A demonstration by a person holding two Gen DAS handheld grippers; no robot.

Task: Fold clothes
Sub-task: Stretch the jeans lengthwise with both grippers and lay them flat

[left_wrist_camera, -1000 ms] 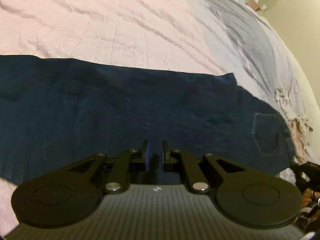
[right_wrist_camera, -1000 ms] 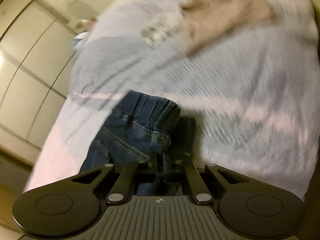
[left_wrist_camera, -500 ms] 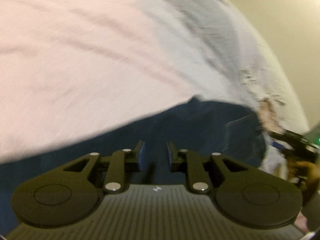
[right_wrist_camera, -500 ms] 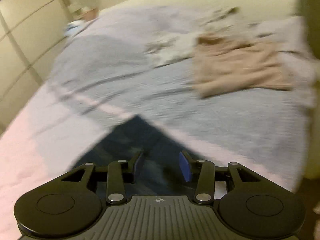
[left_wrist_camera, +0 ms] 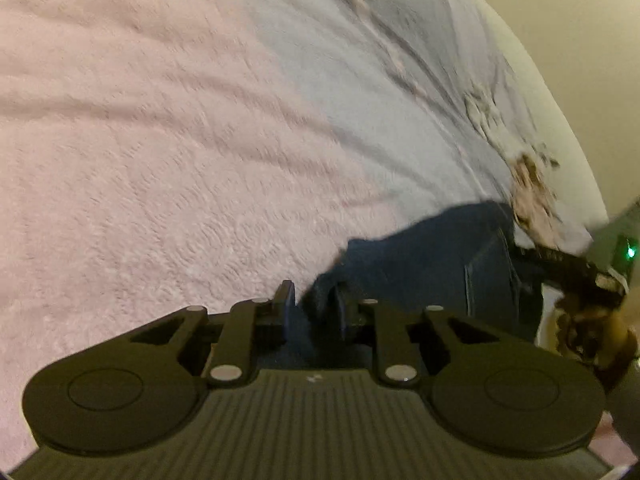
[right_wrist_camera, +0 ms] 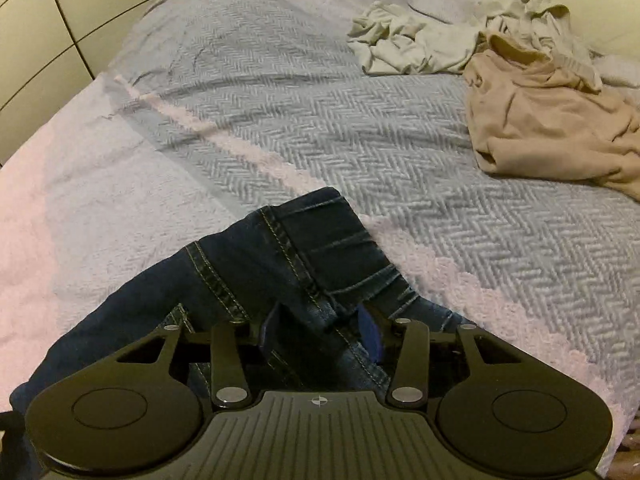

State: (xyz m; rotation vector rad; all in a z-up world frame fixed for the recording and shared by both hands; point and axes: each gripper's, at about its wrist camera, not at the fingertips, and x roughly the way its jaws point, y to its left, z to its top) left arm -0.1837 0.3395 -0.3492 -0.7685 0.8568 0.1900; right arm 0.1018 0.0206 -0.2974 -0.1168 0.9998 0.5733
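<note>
Dark blue jeans lie on the bed, waistband end toward the grey blanket. My right gripper is open, its jaws straddling a denim seam near the waistband. In the left wrist view the jeans lie bunched at the lower right on the pink cover. My left gripper has its jaws a little apart with a fold of denim between them. The other gripper and a hand show at the far right of that view.
A pink bedcover and a grey herringbone blanket cover the bed. A beige garment and a crumpled pale one lie at the far right. Wardrobe doors stand to the left.
The right gripper has let go of the waistband and opened; the jeans lie flat on the bed. The left gripper has swung along the jeans toward the right, its jaws slightly wider.
</note>
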